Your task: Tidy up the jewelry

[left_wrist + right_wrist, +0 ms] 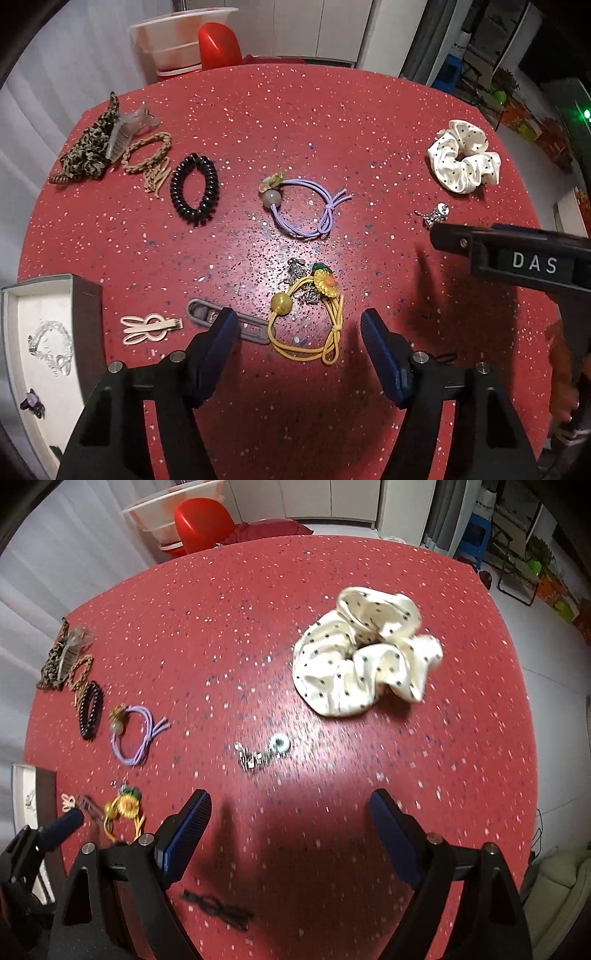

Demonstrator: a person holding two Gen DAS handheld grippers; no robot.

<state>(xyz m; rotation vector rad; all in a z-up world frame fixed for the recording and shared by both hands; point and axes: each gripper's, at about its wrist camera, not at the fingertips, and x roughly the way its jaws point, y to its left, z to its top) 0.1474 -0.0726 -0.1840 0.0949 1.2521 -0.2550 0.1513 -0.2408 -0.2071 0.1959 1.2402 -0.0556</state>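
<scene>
Red table point(369, 122): speckled, and all my hair things and jewelry lie on it.
Left gripper point(299, 328): my jaws stand partly open over the near edge, holding nothing. They sit on both sides of the yellow hair tie point(306, 325) and I can't see them touch it.
Yellow hair tie: it has a sunflower and a round bead. Small silver charms point(301, 280) lie right against it.
Grey clip point(207, 314): it pokes out from behind my left finger point(218, 343).
Bunny clip point(147, 328): just left of the grey clip, near the white box point(11, 332).
White box: at the near left corner, with a clear bead bracelet point(51, 347) and a small purple piece point(33, 402) inside.
Purple hair tie point(306, 206): in the middle of the table.
Black coil tie point(194, 188): left of the purple one.
Far left corner: a leopard scrunchie point(88, 155), a clear claw clip point(129, 133) and a tan braided tie point(147, 155), all bunched close.
Right gripper point(291, 830): my jaws are wide open and empty, above bare table.
Silver earring point(262, 755): just ahead of my right gripper, blurry.
White dotted scrunchie point(362, 664): past the earring, toward the far right edge.
Black hair pin point(218, 908): near edge, between my right gripper's arms.
</scene>
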